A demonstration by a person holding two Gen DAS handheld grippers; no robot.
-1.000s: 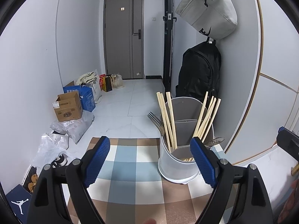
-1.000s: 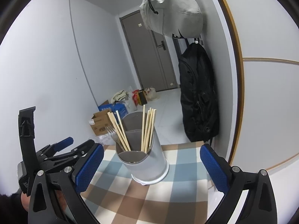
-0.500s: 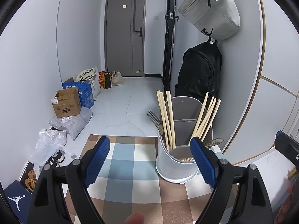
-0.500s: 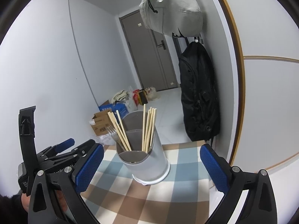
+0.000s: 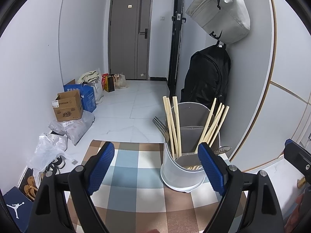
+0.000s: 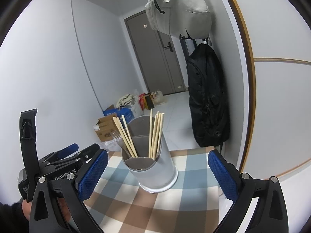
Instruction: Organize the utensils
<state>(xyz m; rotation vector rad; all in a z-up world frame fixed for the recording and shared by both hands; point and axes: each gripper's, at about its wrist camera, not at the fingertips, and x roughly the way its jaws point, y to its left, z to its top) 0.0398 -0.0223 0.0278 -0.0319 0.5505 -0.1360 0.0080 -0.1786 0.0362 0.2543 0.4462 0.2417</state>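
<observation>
Both tools gape empty — left tool (image 5: 155, 167), right tool (image 6: 157, 172). The utensil holder (image 6: 153, 167) stands at frame centre on the checked tabletop (image 6: 186, 167); its chopsticks (image 6: 155, 134) look light, stiff, slippery — pinch mid-shaft.

Checked cloth on a table, one utensil holder standing on it.
The tablecloth (image 5: 136, 163) of blue, brown and cream squares covers the table and runs ahead of both pairs of tongs. A white divided utensil holder (image 5: 182, 176) stands upright on it, just beyond the left tongs' right-hand pad and ahead between the pads of the right tongs (image 6: 155, 172). Behind the holder, a spoon (image 5: 222, 149) appears to lie on the cloth; its contact is hidden.
</observation>
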